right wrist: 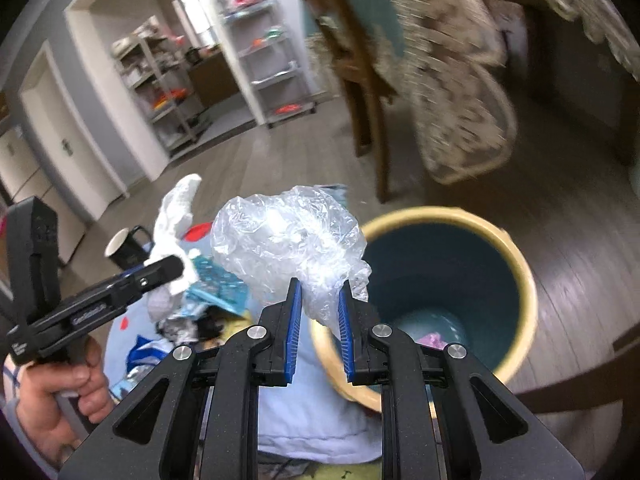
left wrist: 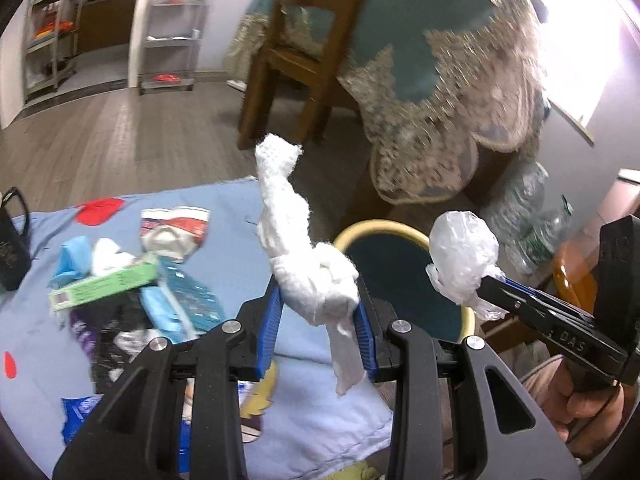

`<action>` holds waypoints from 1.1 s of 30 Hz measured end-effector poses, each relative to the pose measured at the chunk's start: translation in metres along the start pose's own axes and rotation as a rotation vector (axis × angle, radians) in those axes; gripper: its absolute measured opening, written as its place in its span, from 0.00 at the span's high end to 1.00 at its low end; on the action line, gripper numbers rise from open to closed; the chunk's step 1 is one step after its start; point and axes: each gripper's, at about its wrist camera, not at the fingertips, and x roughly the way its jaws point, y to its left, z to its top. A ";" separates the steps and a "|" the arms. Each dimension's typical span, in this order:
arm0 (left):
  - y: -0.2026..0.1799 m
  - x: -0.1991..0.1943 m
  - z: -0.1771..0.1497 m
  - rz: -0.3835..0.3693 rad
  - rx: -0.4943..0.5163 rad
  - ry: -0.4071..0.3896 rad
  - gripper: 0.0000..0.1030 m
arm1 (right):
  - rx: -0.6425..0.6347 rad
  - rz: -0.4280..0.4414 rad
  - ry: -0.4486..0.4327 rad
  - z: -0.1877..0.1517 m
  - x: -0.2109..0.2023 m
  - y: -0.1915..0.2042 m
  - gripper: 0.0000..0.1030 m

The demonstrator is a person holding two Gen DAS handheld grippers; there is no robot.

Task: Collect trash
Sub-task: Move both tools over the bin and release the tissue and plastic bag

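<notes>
lying at far left on the blue cloth [left wrist: 248,240], a black mug [left wrist: 14,246], then a heap of litter: green box [left wrist: 102,284], blue packets [left wrist: 182,308], a red-and-white wrapper [left wrist: 176,228]. pinching a twisted white paper towel [left wrist: 308,264] between blue pads [left wrist: 270,320], the left gripper [left wrist: 318,326], jaws narrowed around the wad, one end standing up and a tail hanging below. sitting just beyond the cloth's edge, a bin [left wrist: 466,318] with cream rim and teal inside, partly hidden behind the towel. clamped on a crumpled clear plastic bag [right wrist: 288,240] at right, the right gripper [right wrist: 320,320], jaws nearly closed on the bag's lower folds, held near the bin's [right wrist: 528,280] rim on its left side. showing pink scrap on the bin floor. standing behind, a wooden chair [left wrist: 296,52] and a lace-edged tablecloth [left wrist: 460,92], both blurred.
</notes>
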 end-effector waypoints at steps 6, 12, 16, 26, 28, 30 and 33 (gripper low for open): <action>-0.029 0.030 -0.005 -0.030 0.042 0.054 0.68 | 0.095 -0.048 -0.007 -0.004 0.004 -0.038 0.82; -0.049 0.054 -0.011 -0.047 0.068 0.100 0.68 | 0.171 -0.100 0.041 -0.006 0.022 -0.063 0.78; -0.056 0.070 -0.012 -0.054 0.076 0.127 0.68 | 0.222 -0.132 0.073 -0.009 0.033 -0.078 0.61; -0.069 0.115 -0.014 -0.124 0.047 0.205 0.68 | 0.293 -0.110 0.000 -0.008 0.022 -0.093 0.40; -0.072 0.122 -0.016 -0.138 0.040 0.216 0.67 | 0.303 -0.110 -0.030 -0.007 0.016 -0.095 0.40; -0.075 0.130 -0.018 -0.152 0.034 0.224 0.67 | 0.315 -0.111 -0.050 -0.005 0.013 -0.097 0.40; -0.079 0.136 -0.020 -0.176 0.024 0.223 0.61 | 0.332 -0.107 -0.063 -0.004 0.010 -0.100 0.39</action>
